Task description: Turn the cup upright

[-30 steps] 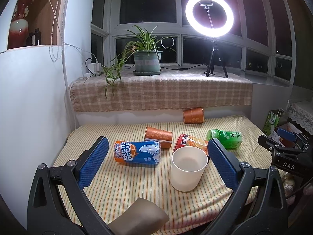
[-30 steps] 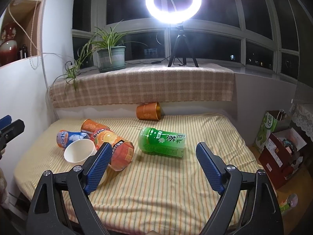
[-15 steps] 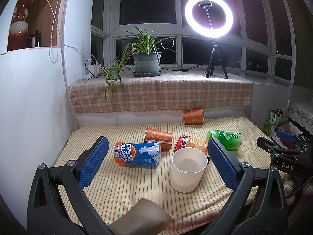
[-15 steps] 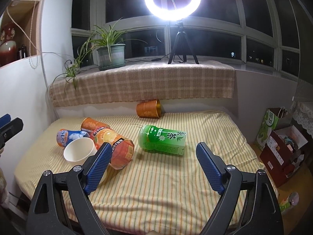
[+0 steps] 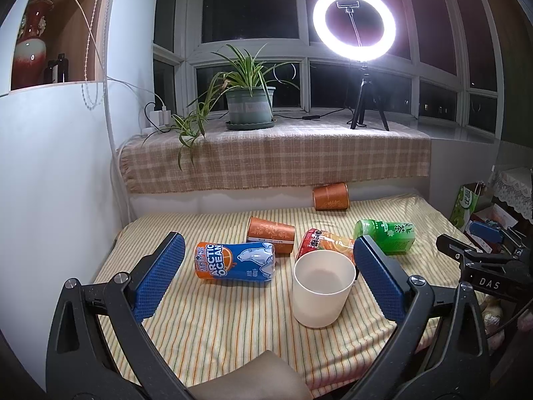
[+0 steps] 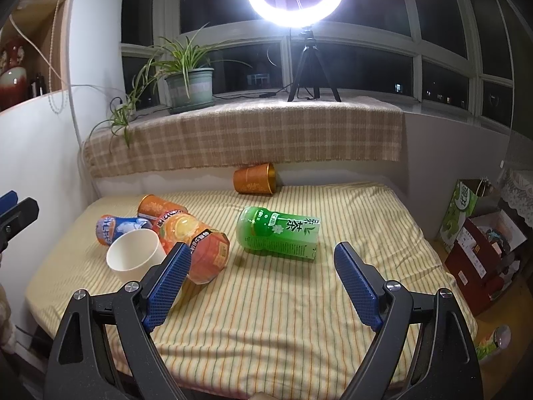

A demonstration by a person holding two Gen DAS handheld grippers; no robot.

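Observation:
A white cup stands upright, mouth up, on the striped cloth; it also shows in the right wrist view. Two orange paper cups lie on their sides: one mid-table, one at the far edge. My left gripper is open and empty, held back above the near edge, the white cup just ahead between its fingers. My right gripper is open and empty, near the green bottle.
A blue Arctic Ocean can, an orange juice bottle and the green tea bottle lie on the cloth. A plant pot and ring light stand on the sill. Boxes sit on the floor at right.
Both grippers have drifted very slightly; the right wrist view has shifted a little. No object has moved and both stay open.

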